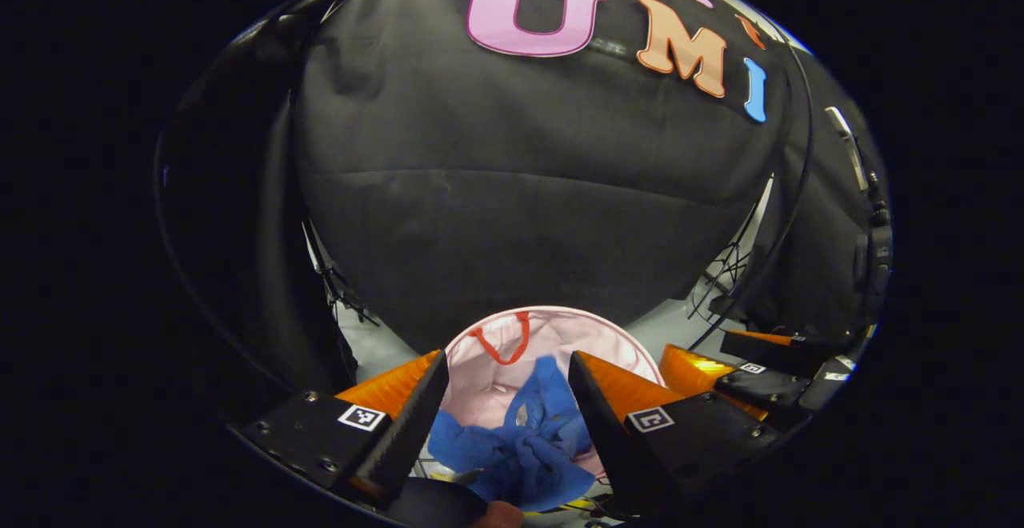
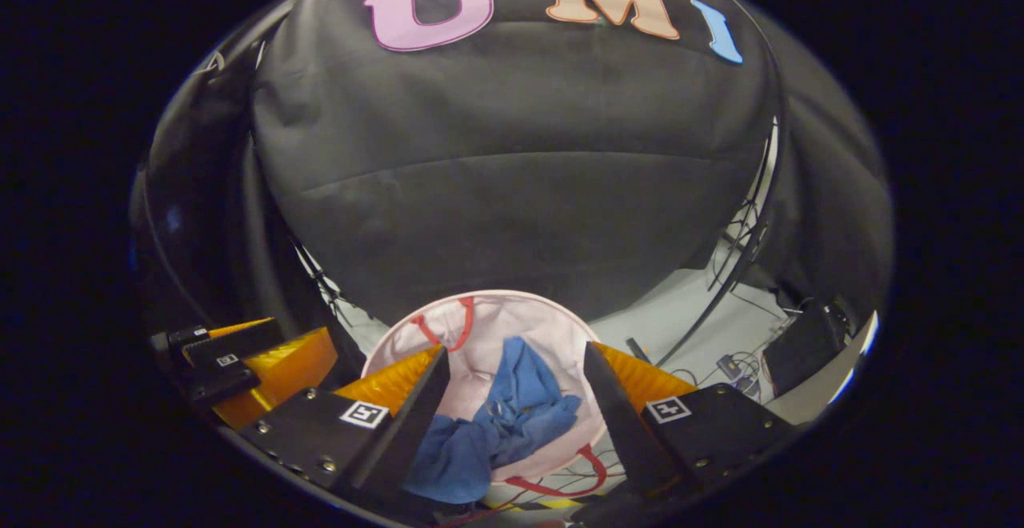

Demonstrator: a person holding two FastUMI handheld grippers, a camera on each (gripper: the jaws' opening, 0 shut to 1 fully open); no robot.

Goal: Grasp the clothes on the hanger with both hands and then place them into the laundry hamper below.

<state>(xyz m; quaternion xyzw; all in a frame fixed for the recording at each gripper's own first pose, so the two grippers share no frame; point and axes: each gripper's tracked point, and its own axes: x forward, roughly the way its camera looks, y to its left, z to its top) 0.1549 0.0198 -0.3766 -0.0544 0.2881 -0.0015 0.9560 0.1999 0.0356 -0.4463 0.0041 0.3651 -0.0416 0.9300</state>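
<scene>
A crumpled blue garment (image 1: 520,440) is lying inside the pink laundry hamper (image 2: 512,316) with red handles (image 2: 448,328), part of it seemingly draping over the near rim. Cables (image 2: 740,368) are trailing across the grey floor (image 2: 680,312) beside it. The left gripper (image 1: 504,408) and right gripper (image 2: 512,408) are hovering above the hamper, fingers spread apart, gripping nothing.

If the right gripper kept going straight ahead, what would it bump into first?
Probably the blue garment, which lies between the open jaws of the right gripper, in the pink laundry hamper. How far below it lies is hard to judge.
</scene>
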